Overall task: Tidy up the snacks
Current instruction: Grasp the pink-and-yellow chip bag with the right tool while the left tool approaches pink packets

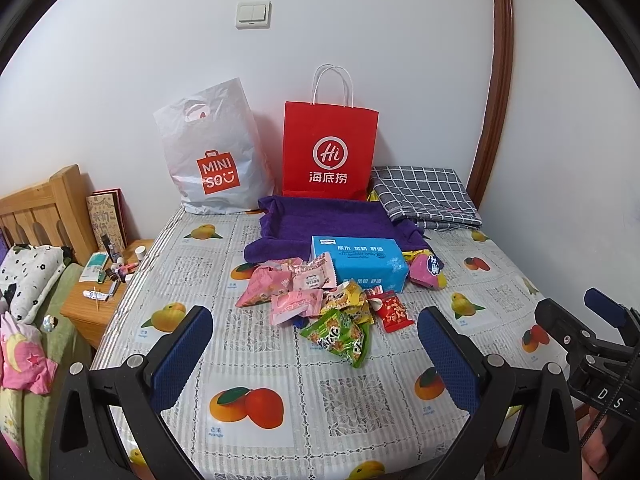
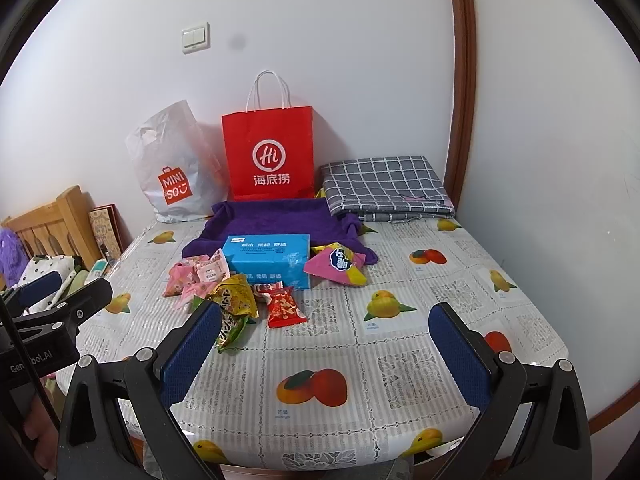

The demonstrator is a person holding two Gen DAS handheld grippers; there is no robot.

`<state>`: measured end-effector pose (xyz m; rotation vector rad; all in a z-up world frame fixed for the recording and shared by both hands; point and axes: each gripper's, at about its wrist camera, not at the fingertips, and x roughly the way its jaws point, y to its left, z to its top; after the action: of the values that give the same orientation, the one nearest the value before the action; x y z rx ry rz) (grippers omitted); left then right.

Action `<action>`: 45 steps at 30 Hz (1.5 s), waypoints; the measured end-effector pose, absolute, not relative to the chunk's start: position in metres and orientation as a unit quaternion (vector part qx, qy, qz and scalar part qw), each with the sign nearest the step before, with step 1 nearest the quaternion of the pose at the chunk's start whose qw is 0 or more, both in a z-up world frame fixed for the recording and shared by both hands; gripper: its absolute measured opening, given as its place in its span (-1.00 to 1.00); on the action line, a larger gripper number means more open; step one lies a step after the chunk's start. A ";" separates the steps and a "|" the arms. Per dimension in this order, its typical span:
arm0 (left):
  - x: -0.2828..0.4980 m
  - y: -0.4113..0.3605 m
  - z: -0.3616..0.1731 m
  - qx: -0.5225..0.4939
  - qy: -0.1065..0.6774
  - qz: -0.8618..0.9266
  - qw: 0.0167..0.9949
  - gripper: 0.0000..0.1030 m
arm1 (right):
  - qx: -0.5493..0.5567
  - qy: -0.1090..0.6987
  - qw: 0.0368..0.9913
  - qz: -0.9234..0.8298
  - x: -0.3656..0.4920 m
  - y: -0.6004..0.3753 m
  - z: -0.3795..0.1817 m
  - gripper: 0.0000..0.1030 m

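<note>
On the table [image 1: 360, 408], covered with a fruit-print cloth, a heap of snack packets [image 1: 320, 304] lies near the middle, just in front of a blue tissue pack [image 1: 358, 262]: pink wrappers [image 1: 288, 284] on the left side of the heap, a yellow packet [image 2: 236, 294] and a green packet [image 1: 340, 334] toward the front, and a small red packet [image 2: 285, 307] on the right. A pink-and-yellow bag [image 2: 338, 265] rests just right of the tissue pack. Behind these sits a purple cloth tray [image 1: 320, 220], and against the wall stand a white plastic bag [image 1: 212, 152] and a red paper bag [image 1: 330, 148], with folded grey checked fabric [image 2: 386, 184] to the right. The left gripper [image 1: 316, 354] hovers over the near part of the table with its blue-padded jaws spread wide and nothing between them, the green packet lying just beyond its tips. The right gripper [image 2: 326, 354] is likewise held wide apart and empty, its left finger [image 2: 192, 354] overlapping the green packet in that view.
</note>
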<state>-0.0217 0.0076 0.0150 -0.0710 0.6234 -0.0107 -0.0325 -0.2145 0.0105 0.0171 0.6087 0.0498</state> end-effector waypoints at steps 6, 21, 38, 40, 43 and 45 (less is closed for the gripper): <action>-0.021 0.008 0.015 -0.035 0.306 -0.005 0.951 0.99 | 0.009 0.298 0.954 0.024 -0.033 -0.214 0.013 0.99; -0.010 0.012 0.013 -0.033 0.304 -0.007 0.952 0.99 | 0.006 0.301 0.953 0.029 -0.027 -0.218 0.004 0.99; 0.069 0.043 -0.055 -0.049 0.370 -0.007 0.928 0.94 | 0.001 0.330 0.943 0.037 0.062 -0.238 -0.062 0.98; 0.079 0.048 -0.065 -0.053 0.378 -0.004 0.924 0.94 | 0.001 0.339 0.940 0.044 0.079 -0.238 -0.073 0.95; 0.091 0.054 -0.077 -0.054 0.387 0.001 0.920 0.94 | 0.004 0.366 0.929 0.061 0.108 -0.238 -0.088 0.84; 0.099 0.060 -0.085 -0.056 0.393 0.007 0.918 0.94 | 0.007 0.377 0.924 0.056 0.126 -0.238 -0.095 0.82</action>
<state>0.0989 0.0605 -0.0846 -0.1155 0.8081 0.0136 0.1259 -0.2375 -0.0950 0.0142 0.7745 0.1155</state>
